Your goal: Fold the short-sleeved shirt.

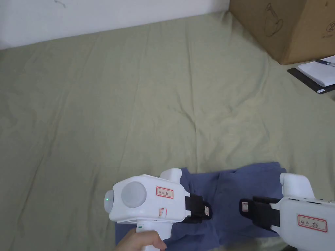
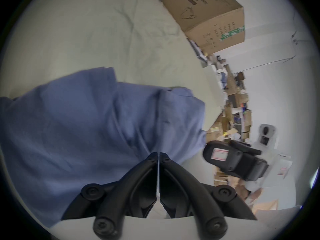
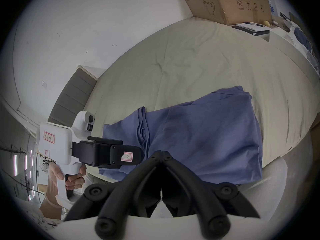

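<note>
Head view is showing the blue shirt (image 1: 242, 199) lying folded compactly at the bed's (image 1: 131, 98) near edge, both grippers (left (image 1: 207, 210), right (image 1: 243, 206)) hovering closed and empty, folding seemingly finishing.

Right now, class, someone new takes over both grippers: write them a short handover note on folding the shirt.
Left gripper: jaws closed, empty, hovering over the near edge of the shirt.
Right gripper: jaws closed, empty, also above the shirt's near edge.
Shirt: blue, lying in a compact bundle with layers stacked, at the near edge of the green sheet.
Done: it looks already folded over into a small block.
Left: probably smooth it or make one last fold, if needed; I cannot tell whether it counts as finished.
</note>
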The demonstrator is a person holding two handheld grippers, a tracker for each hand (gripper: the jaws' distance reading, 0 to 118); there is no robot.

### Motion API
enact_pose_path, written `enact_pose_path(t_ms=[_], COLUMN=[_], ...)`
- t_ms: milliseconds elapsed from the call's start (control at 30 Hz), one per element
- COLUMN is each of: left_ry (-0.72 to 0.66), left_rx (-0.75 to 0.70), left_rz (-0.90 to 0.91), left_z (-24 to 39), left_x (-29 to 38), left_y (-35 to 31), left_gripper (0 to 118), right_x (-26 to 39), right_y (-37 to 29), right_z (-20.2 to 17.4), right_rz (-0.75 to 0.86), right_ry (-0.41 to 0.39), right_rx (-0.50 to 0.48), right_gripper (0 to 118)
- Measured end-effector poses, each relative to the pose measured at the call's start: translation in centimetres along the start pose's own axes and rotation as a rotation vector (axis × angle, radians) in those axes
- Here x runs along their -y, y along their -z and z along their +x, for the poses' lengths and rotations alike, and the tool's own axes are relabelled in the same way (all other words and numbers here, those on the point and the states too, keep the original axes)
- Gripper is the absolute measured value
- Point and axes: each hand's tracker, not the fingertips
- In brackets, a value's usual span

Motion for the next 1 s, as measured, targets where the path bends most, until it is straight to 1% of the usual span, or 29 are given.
enact_pose_path(t_ms=[33, 133, 267, 333, 367, 400, 433, 467, 500, 533, 600, 667, 733, 833, 867, 900, 933, 967, 1000], left_ry=[-0.006, 0.000, -0.110, -0.143, -0.149, -0.156, -0.170, -0.200, -0.236, -0.269, -0.344, -0.372, -0.363, -0.316, -0.298, -0.284, -0.290, -0.304, -0.333], left_rx=[0.020, -0.002, 0.046, 0.030, -0.007, -0.035, -0.046, -0.058, -0.044, -0.021, 0.044, 0.089, 0.125, 0.245, 0.269, 0.277, 0.285, 0.291, 0.257], left_rz=[0.000, 0.053, 0.187, 0.227, 0.238, 0.245, 0.246, 0.246, 0.247, 0.245, 0.259, 0.253, 0.220, 0.230, 0.235, 0.230, 0.219, 0.204, 0.190], left_z=[0.0, -0.9, -4.9, -7.4, -8.4, -9.5, -10.6, -12.0, -13.1, -14.1, -16.1, -17.4, -18.5, -18.1, -17.7, -17.8, -18.1, -18.5, -18.4], left_x=[0.1, 0.7, 1.8, 2.6, 3.0, 3.5, 3.9, 4.3, 4.6, 4.9, 5.2, 5.0, 4.3, 3.1, 2.7, 2.3, 1.9, 1.5, 1.5], left_y=[-0.2, -2.7, -8.8, -11.9, -13.2, -14.3, -14.9, -15.5, -15.9, -16.2, -16.1, -15.0, -13.3, -11.7, -11.0, -10.2, -9.4, -8.8, -8.6], left_gripper=[2, 2, 2, 2, 15, 37, 65, 97, 109, 110, 110, 110, 110, 110, 108, 103, 87, 32, 7], right_x=[0.0, -0.1, -0.4, -0.6, -0.7, -0.7, -0.8, -0.8, -0.9, -0.9, -0.9, -0.9, -1.1, -1.3, -1.3, -1.3, -1.4, -1.4, -1.4], right_y=[0.0, 0.1, 0.0, 0.2, 0.3, 0.5, 0.6, 0.8, 0.9, 1.0, 1.3, 1.6, 1.7, 1.7, 1.7, 1.7, 1.8, 1.8, 1.8], right_z=[-0.2, -0.7, -1.3, -1.7, -2.0, -2.2, -2.5, -2.8, -3.1, -3.4, -4.2, -4.9, -5.5, -6.3, -6.4, -6.6, -6.7, -6.8, -7.0], right_rz=[-0.002, -0.007, -0.007, -0.010, -0.011, -0.013, -0.016, -0.018, -0.020, -0.024, -0.028, -0.026, -0.033, -0.030, -0.030, -0.028, -0.028, -0.032, -0.030], right_ry=[-0.003, -0.018, -0.034, -0.043, -0.047, -0.051, -0.055, -0.058, -0.063, -0.070, -0.084, -0.101, -0.115, -0.129, -0.131, -0.132, -0.134, -0.138, -0.143], right_rx=[-0.002, 0.002, 0.001, 0.000, 0.002, 0.000, -0.003, -0.004, -0.006, -0.009, -0.008, -0.003, -0.005, -0.005, -0.006, -0.007, -0.007, -0.004, 0.004], right_gripper=[0, 0, 0, 0, 0, 0, 0, 0, 0, 0, 0, 0, 0, 0, 0, 0, 0, 0, 0])
